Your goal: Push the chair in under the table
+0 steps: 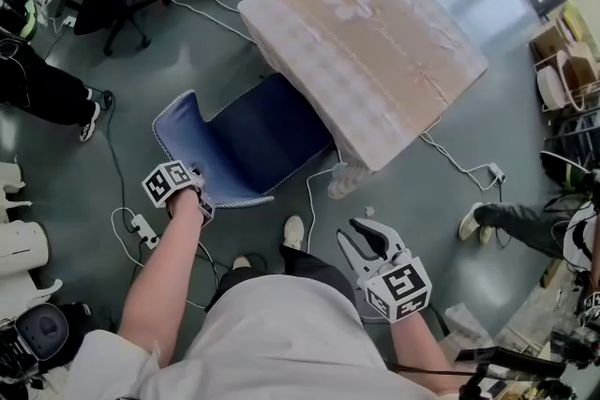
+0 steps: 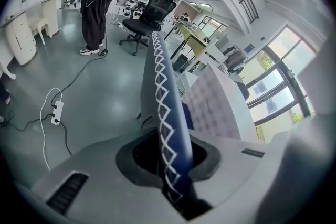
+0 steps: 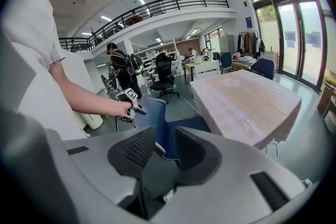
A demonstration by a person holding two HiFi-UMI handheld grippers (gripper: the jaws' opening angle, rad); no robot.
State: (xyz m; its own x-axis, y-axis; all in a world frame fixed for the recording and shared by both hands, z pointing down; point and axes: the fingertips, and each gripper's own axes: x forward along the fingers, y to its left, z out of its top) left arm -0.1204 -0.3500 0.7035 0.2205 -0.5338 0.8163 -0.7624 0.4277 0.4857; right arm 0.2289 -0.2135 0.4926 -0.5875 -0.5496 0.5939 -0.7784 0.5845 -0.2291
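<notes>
Left claw point(image 2: 169, 157) pinches blue, white-stitched chair point(image 1: 253, 140) backrest, seat seemingly partly under table point(image 1: 375, 51); right claw point(image 3: 164, 147) gapes empty.

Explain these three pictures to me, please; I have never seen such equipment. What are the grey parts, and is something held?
A person holds a two-jaw gripper in each hand; the grey parts are their jaws. The head view looks down from the person's head; the other two cameras ride on the grippers. The left gripper is closed on the backrest of the blue chair, whose seat sits partly under the table with its checked cloth. The right gripper is open and empty. The cloth is bare.
</notes>
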